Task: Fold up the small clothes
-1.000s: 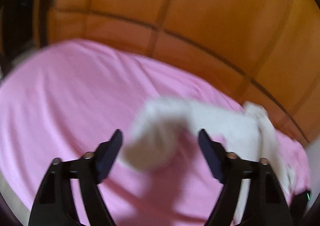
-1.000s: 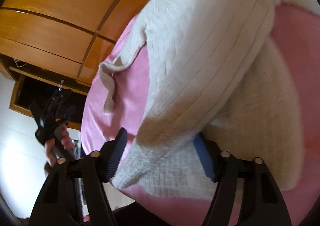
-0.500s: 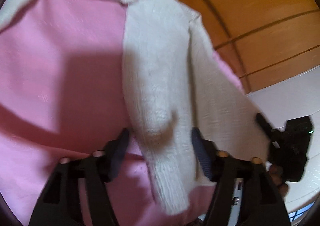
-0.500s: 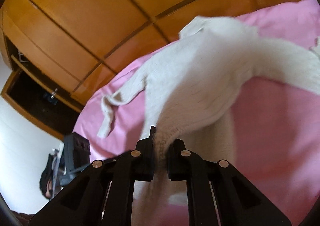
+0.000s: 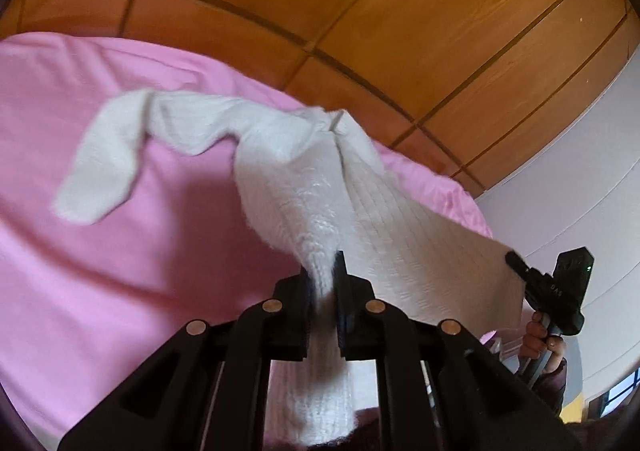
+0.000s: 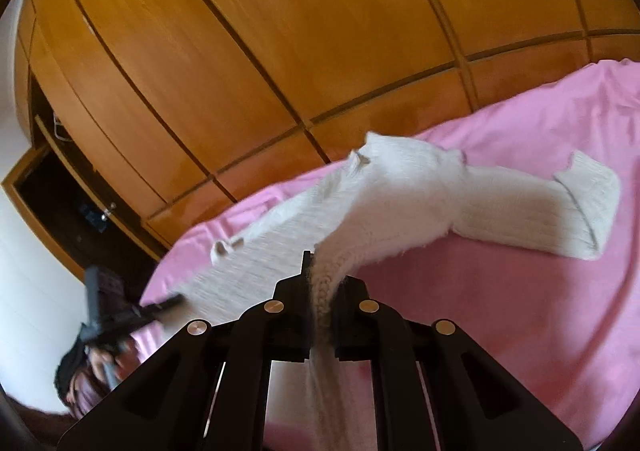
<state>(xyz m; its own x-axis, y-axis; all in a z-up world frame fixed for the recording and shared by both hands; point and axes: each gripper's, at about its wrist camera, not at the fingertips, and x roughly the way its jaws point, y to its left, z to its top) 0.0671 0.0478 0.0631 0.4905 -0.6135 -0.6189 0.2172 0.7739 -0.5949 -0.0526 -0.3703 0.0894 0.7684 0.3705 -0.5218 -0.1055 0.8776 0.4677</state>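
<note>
- The left gripper is clenched on the hem of a white sweater, a bunch of knit squeezed between its jaws and hanging down below them.
- The right gripper is clamped on the hem too, at the other bottom corner as far as I can judge, with a thick roll of knit pinched in it.
- The sweater is stretched between the two and lifted at the near end; its far end, neck and shoulders, looks to rest on the pink bed.
- One sleeve trails out over the sheet on the left side, the other sleeve lies out flat on the right. Neither is tucked in.
- A wooden wardrobe stands behind the bed.
- By my reckoning the fold is barely begun: the garment is grasped and spread, but no crease is laid.
- What remains, I'd say: lay it flat, bring both sleeves across the body, then double the body over.
</note>
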